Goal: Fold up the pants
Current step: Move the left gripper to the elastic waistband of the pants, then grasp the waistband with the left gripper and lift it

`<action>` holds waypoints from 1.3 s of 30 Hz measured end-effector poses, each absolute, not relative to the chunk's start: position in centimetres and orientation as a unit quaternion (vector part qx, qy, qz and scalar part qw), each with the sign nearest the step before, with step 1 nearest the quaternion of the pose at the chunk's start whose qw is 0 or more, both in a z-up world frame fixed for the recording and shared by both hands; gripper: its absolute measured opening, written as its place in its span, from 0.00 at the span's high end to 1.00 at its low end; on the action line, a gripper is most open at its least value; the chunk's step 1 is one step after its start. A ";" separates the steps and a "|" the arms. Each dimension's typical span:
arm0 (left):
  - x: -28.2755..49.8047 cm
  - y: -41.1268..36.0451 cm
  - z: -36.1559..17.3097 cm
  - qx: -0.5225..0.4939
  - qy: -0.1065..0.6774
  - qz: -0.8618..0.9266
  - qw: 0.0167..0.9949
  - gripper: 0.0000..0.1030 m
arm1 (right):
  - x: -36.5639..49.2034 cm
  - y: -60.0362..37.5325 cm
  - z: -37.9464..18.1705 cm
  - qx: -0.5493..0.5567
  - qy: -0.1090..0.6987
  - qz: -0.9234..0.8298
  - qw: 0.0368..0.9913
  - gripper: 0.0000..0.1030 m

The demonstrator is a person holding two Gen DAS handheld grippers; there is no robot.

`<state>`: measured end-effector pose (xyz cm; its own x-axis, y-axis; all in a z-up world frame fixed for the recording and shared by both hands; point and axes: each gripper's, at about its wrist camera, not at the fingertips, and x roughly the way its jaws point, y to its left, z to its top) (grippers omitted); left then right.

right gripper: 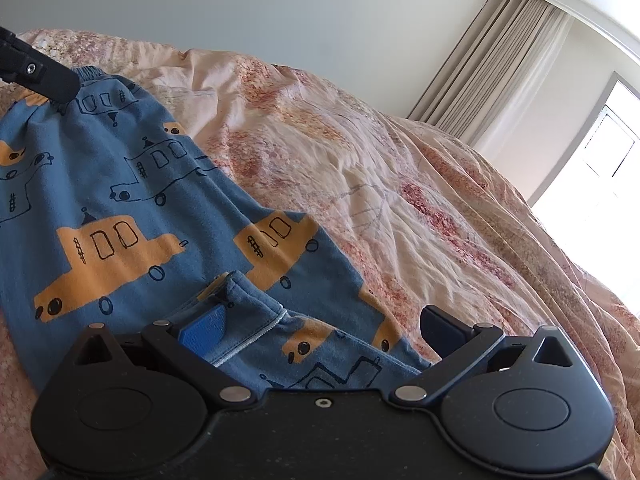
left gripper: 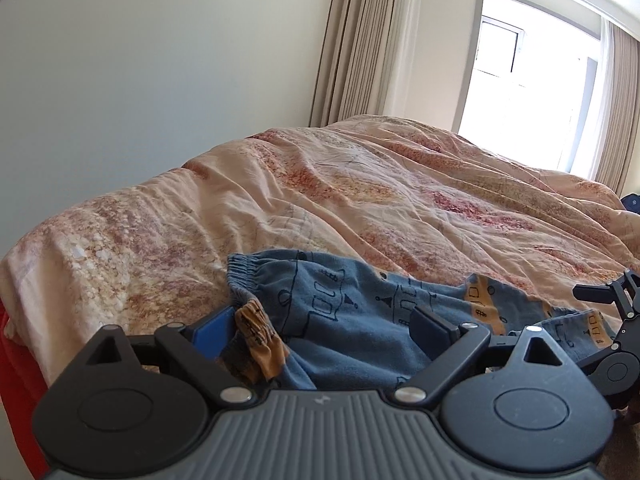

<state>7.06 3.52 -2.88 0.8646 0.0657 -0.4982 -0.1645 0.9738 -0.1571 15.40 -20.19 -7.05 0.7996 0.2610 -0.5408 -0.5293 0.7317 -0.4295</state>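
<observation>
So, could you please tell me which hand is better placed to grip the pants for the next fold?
Probably the right. The right tongs stand open astride the hemmed leg end of the pants, ready to pinch. The left tongs, also open, sit at the waistband end.

The pants point(right gripper: 120, 200) lie on the bed point(right gripper: 400, 184), between the left claw point(left gripper: 320, 326) and right claw point(right gripper: 320, 330).

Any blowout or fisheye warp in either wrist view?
Left wrist: window blown out, curtain bowed, pants sharp. Right wrist: window clipped at right edge, wall line curved, pants evenly lit.
</observation>
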 end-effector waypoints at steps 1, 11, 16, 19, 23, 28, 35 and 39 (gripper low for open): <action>7.1 4.0 -3.1 -0.103 0.258 0.063 0.959 0.07 | 15.4 -20.2 -7.1 -0.293 0.228 0.219 0.902 0.01; 6.2 6.4 -3.7 -0.139 0.262 0.089 0.951 0.42 | 15.4 -20.1 -7.1 -0.294 0.228 0.218 0.902 0.00; 6.6 6.6 -3.3 -0.123 0.251 0.100 0.955 0.83 | 15.4 -20.1 -7.1 -0.295 0.227 0.218 0.902 0.00; 7.1 6.8 -3.1 -0.114 0.245 0.100 0.958 0.87 | 15.3 -20.1 -7.1 -0.297 0.226 0.218 0.902 0.00; 7.9 6.8 -3.6 -0.085 0.245 0.099 0.961 0.87 | 15.3 -20.0 -7.1 -0.301 0.225 0.218 0.901 0.00; 7.5 7.9 -4.4 -0.096 0.263 0.085 0.956 0.78 | 15.3 -20.0 -7.0 -0.303 0.224 0.218 0.900 0.00; 7.0 8.1 -4.8 -0.119 0.285 0.076 0.948 0.56 | 15.3 -19.9 -7.0 -0.311 0.222 0.219 0.898 0.00; 7.6 8.6 -5.4 -0.170 0.315 0.058 0.932 0.51 | 15.2 -19.8 -7.0 -0.316 0.218 0.218 0.897 0.00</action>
